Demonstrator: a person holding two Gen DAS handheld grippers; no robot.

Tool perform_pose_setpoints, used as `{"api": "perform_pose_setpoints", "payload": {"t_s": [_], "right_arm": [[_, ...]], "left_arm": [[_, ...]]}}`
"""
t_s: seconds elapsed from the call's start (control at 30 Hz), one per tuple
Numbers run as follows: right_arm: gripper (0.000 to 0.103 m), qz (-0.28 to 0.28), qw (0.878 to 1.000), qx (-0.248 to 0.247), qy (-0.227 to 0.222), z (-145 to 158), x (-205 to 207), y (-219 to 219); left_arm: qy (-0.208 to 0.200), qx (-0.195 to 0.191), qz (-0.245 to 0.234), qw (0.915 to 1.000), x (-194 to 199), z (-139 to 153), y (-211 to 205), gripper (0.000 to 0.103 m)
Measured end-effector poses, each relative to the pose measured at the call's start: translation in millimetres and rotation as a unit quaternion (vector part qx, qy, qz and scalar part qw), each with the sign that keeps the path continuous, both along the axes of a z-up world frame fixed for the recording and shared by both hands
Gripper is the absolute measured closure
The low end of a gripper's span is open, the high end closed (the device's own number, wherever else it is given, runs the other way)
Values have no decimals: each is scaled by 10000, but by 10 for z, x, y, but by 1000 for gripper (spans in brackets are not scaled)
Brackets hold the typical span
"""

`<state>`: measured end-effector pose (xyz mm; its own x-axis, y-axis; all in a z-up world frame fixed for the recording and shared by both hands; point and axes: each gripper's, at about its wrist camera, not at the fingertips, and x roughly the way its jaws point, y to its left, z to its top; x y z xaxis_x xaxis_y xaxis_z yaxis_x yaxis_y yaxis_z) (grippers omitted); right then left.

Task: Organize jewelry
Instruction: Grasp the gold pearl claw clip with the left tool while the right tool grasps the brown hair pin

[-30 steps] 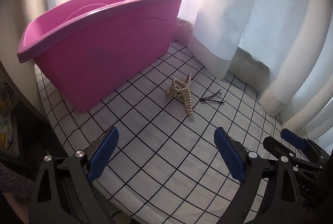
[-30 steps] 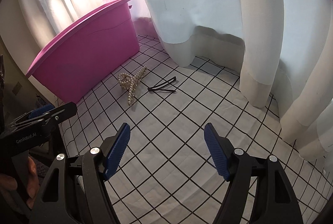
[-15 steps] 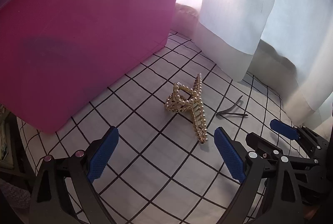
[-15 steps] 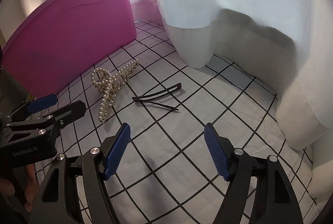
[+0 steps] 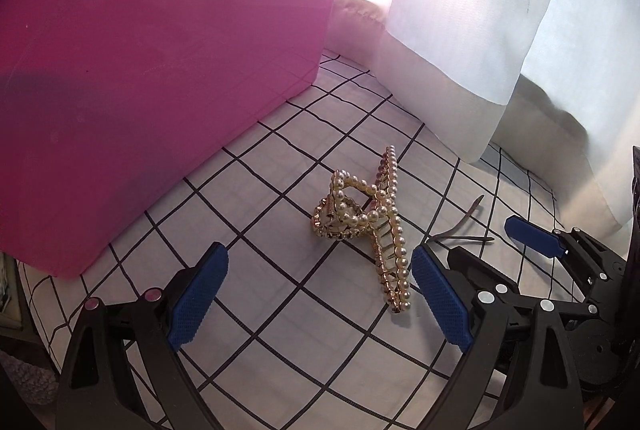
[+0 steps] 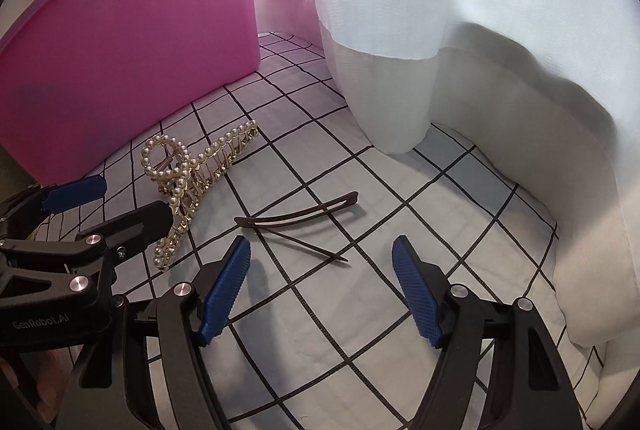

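Note:
A gold claw hair clip set with pearls (image 5: 370, 226) lies on the checked cloth (image 5: 280, 310); it also shows in the right wrist view (image 6: 192, 178). My left gripper (image 5: 318, 288) is open, low over the cloth, with the clip's lower end just ahead between its fingers. A thin dark hairpin (image 6: 298, 218) lies right of the clip, also in the left wrist view (image 5: 460, 230). My right gripper (image 6: 320, 284) is open, just short of the hairpin. A pink plastic tub (image 5: 140, 70) stands behind, also in the right wrist view (image 6: 128, 46).
White curtains (image 6: 460, 30) hang onto the cloth at the back and right, close to the hairpin. The tub wall rises at the left. The cloth's left edge drops off beside the tub (image 5: 36, 310).
Both grippers have moved forward and down toward the cloth. The clip now sits at the left gripper's fingertips and the hairpin just ahead of the right gripper. Both stay open.

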<state>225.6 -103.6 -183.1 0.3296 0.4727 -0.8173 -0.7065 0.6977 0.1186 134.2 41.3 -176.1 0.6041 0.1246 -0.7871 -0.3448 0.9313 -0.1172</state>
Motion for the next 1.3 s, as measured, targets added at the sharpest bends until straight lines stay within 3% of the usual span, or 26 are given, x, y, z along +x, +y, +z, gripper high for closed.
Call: {"api": "perform_pose_setpoints", "payload": {"t_s": [0.27,0.33,0.4,0.47,0.5,0.77,0.87,0.97,1.07,1.13,1.3], "right_arm": [[35,33,9995,-199,-253,-3,54,93],[49,42,9993,-187,-310,15,44,82],[77,13,9990,-214,-392,34,51,77],[96,-57,9983,-304,-494,43,63,70],[101,-85,9985,-275,-467,45,82,50],[102,-301,9994,20,-197,71,182,-99],[102,-404,9991,117,-105,81,195,-169],[102,-492,9986,182,-44,85,203,-219],[102,-551,9981,256,-22,77,206,-235],[102,-581,9978,316,-27,83,197,-259],[102,-648,9971,412,-13,95,171,-312]], "left_arm": [[20,-36,30,10000,61,-43,9,12],[12,-51,25,10000,66,-44,9,11],[12,-50,26,10000,71,-46,15,12],[38,-29,12,10000,84,-60,8,12],[47,-29,5,10000,96,-73,4,12],[118,-74,42,9999,223,-172,-28,12],[145,107,52,9998,266,-184,-86,13],[140,375,54,9992,283,-184,-146,28],[46,387,-39,9992,252,-155,-168,55],[12,376,-96,9992,239,-132,-179,86],[-109,119,-81,9998,153,-96,-117,94]]}}
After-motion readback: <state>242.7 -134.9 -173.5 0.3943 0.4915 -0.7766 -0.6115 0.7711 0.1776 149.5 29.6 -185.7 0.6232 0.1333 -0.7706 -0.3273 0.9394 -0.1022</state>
